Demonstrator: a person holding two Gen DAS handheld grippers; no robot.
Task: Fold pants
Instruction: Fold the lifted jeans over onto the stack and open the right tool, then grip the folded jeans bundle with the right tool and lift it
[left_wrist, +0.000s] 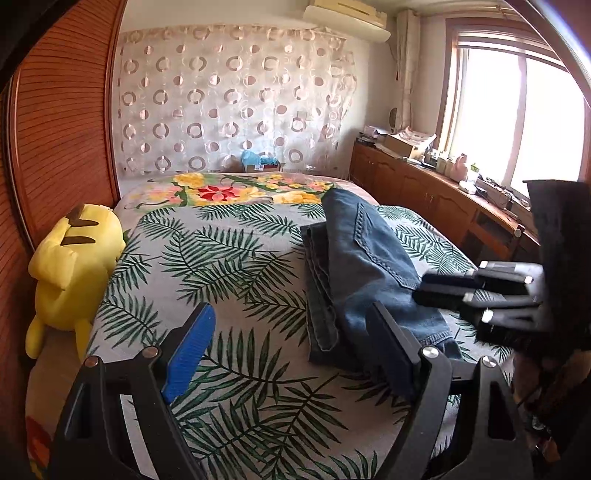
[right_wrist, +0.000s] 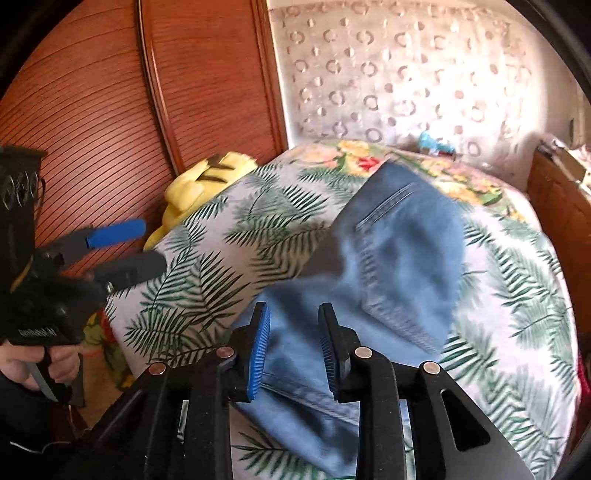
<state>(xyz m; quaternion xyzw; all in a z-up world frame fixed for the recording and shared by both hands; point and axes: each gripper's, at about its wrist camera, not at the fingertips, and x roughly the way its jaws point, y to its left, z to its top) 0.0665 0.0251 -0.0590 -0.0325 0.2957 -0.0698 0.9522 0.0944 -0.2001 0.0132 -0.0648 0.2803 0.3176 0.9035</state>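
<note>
On the bed (left_wrist: 229, 258), spread with a palm-leaf cover, the pants (left_wrist: 362, 266) lay in a folded blue denim bundle toward its right side, a back pocket facing up. The left hand-held gripper (left_wrist: 291, 314) hovered above the cover with its jaws wide and nothing between them. The right hand-held gripper (right_wrist: 294, 341) hung over the near end of the pants, jaws parted and empty. A yellow plush toy (left_wrist: 74, 266) leaned against the wooden wardrobe (left_wrist: 62, 140) at the bed's left edge.
</note>
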